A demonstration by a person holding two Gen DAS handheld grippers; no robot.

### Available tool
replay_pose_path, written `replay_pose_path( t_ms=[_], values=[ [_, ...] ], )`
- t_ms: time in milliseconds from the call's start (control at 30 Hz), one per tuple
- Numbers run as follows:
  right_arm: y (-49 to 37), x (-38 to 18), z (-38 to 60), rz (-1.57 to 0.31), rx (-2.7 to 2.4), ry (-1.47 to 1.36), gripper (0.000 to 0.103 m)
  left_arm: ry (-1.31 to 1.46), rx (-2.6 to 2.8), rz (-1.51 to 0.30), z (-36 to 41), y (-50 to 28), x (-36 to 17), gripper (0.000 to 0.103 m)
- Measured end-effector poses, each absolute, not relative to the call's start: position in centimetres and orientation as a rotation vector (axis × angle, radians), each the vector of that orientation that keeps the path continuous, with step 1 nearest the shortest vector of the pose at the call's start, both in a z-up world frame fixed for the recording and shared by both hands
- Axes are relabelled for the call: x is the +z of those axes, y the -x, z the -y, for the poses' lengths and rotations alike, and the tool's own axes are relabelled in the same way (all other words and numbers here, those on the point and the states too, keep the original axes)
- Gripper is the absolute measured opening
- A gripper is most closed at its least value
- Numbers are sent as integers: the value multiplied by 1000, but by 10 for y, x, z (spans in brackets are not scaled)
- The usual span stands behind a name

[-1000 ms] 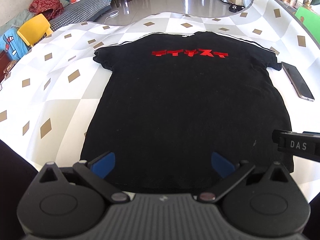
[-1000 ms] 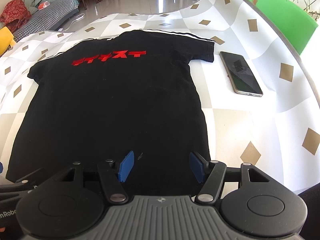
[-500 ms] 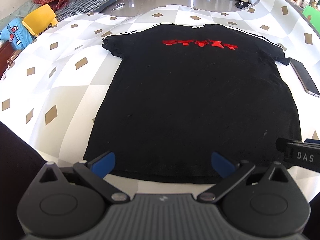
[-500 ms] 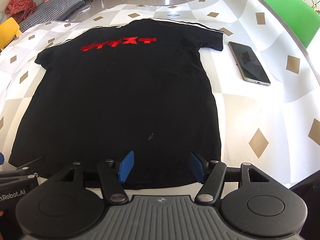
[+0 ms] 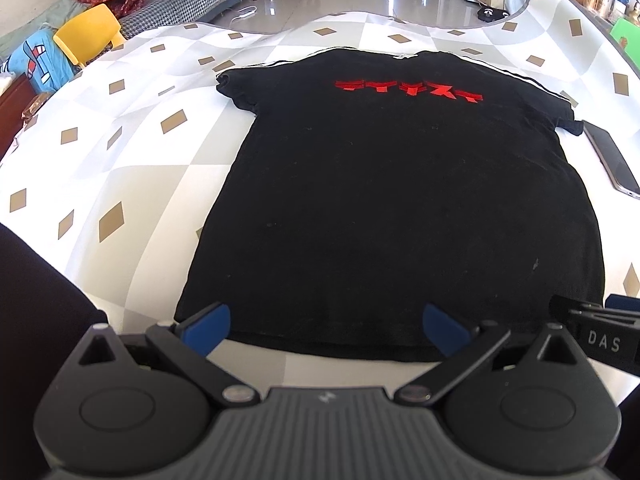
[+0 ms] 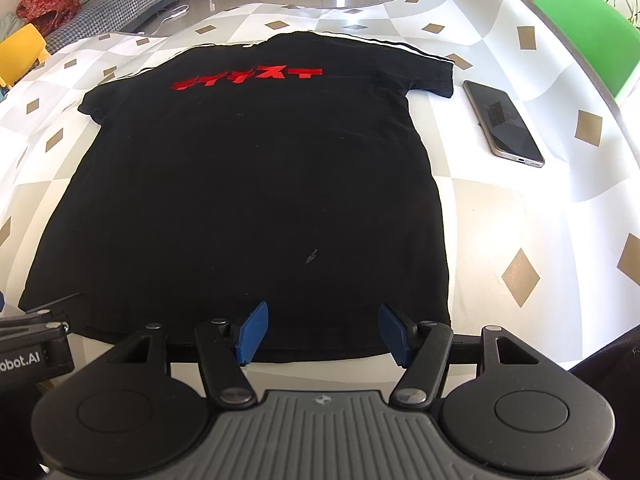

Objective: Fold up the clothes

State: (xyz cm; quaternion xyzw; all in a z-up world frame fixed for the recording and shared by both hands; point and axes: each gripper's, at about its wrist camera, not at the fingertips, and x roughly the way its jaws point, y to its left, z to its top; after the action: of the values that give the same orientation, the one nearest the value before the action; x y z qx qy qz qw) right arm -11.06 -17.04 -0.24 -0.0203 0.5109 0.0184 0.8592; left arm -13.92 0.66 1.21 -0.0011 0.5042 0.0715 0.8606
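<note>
A black T-shirt [image 5: 400,200] [image 6: 256,184] with red lettering lies flat, back up, collar at the far side, on a white table cover with tan diamonds. My left gripper [image 5: 326,326] hovers open over the shirt's near hem, left part, nothing between its blue pads. My right gripper [image 6: 322,330] stands open over the hem's right part, also holding nothing. Each gripper's body shows at the edge of the other's view.
A dark phone [image 6: 502,122] [image 5: 612,162] lies on the table just right of the shirt's right sleeve. A green chair [image 6: 580,20] stands at the far right, a yellow chair [image 5: 88,34] and a sofa at the far left. A dark sleeve [image 5: 36,300] fills the lower left.
Both grippers have drawn back toward the near edge, so the shirt's hem and the bare table in front of it now show. Their jaws stayed as wide as before.
</note>
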Motion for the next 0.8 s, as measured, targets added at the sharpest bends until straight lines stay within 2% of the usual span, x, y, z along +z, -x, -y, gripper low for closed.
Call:
replay_pose_path(
  t_ms=[800],
  values=[
    [113,0,166,-1044,23,59,61,7,155,-993,-8,144,25,103]
  ],
)
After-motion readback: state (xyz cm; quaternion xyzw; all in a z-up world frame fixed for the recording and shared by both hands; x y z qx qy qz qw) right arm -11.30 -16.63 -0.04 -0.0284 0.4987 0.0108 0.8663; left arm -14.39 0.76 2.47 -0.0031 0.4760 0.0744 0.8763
